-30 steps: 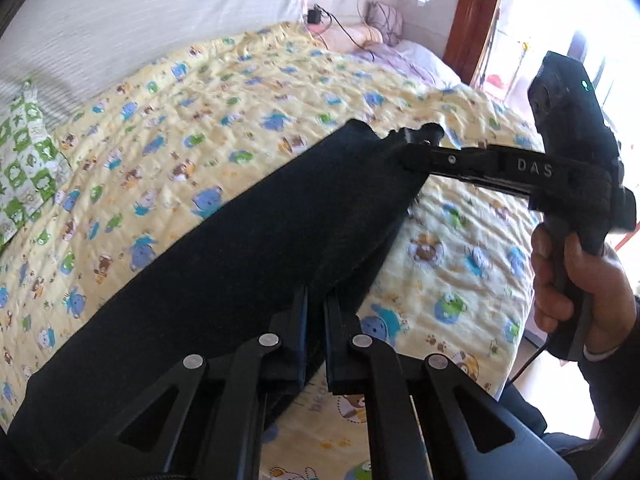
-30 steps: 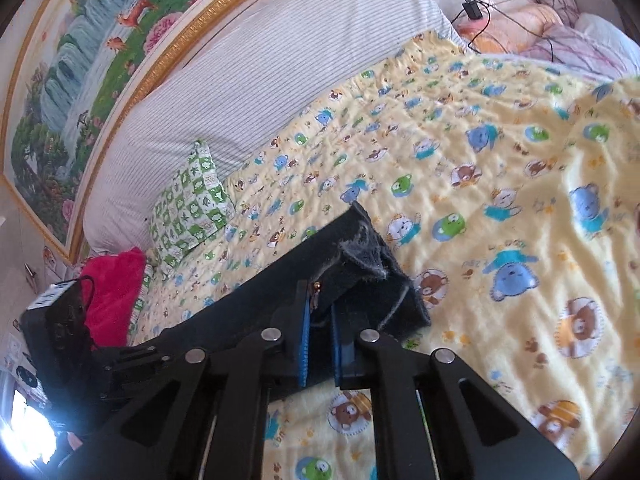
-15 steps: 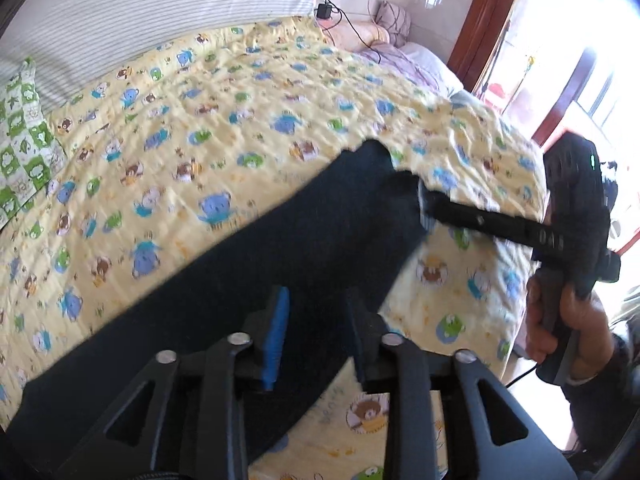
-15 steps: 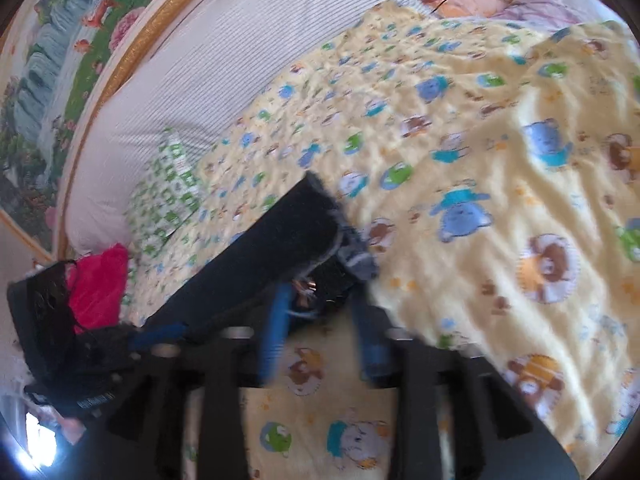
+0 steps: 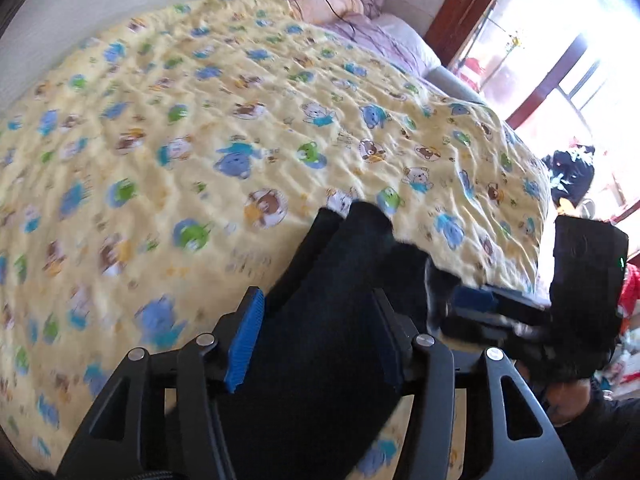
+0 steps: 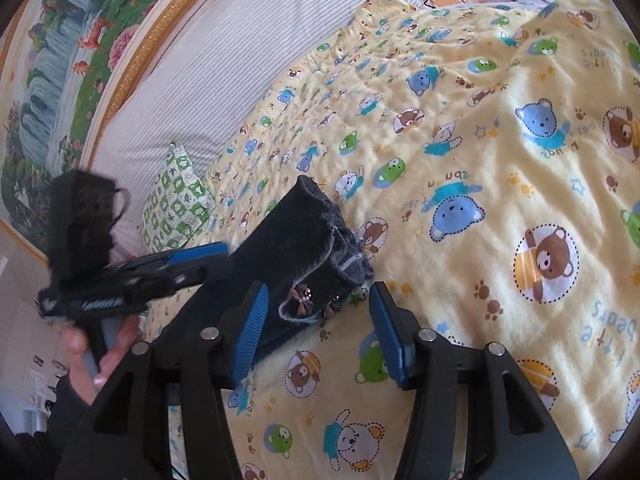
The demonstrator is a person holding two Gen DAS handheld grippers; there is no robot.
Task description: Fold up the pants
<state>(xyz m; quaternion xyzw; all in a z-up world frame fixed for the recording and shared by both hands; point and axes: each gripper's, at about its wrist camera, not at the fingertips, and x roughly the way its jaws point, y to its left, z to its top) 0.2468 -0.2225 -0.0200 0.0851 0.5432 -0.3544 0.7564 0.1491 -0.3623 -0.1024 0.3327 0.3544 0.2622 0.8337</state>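
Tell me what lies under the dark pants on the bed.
The dark pants lie on the yellow bear-print quilt, which shows all around them. The quilt directly beneath is covered, so anything between the folded layers cannot be seen.

Both tongs, left (image 5: 316, 340) and right (image 6: 320, 328), have released the pants (image 6: 304, 236)

The near part of the pants (image 5: 320, 340) runs behind the left gripper (image 5: 316, 340) and out of the left wrist view's lower edge. There the blanket (image 5: 120, 200) is blurred on its left side. The other gripper (image 6: 132, 280) smears in the right wrist view.
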